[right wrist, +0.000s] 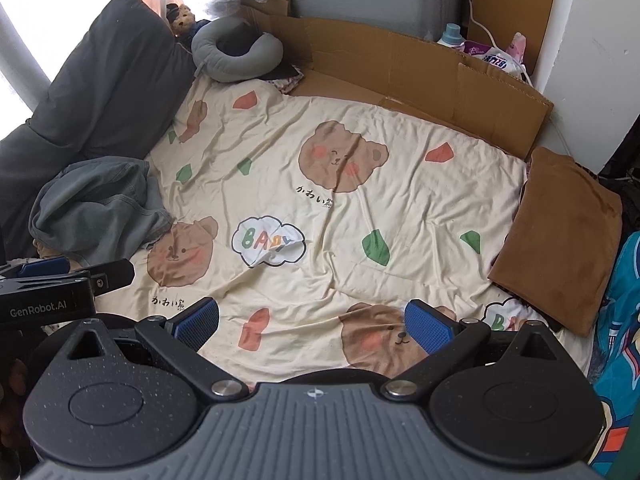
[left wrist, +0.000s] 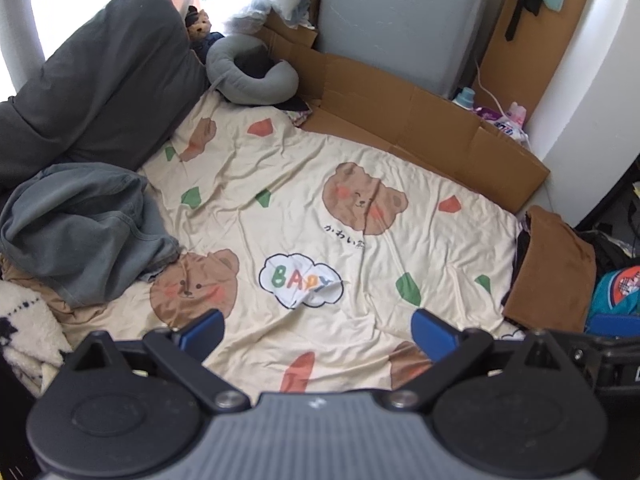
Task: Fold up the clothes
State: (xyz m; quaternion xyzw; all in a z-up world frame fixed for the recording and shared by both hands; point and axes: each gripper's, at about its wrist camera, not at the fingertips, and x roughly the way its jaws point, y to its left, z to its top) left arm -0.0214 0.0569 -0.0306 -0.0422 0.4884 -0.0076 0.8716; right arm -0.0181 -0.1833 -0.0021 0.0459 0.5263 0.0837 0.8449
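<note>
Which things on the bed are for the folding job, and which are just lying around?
For folding:
- crumpled grey garment, not folded yet
- folded brown garment, at the bed's right edge
- left gripper and right gripper, both open and empty

Just lying about:
- grey neck pillow
- teddy bear
- dark grey pillow
- cardboard
- detergent bottle

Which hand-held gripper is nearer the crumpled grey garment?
Left. The left hand-held gripper hovers open nearer the grey garment; the right hand-held gripper, also open, sits farther right, toward the brown folded garment.
</note>
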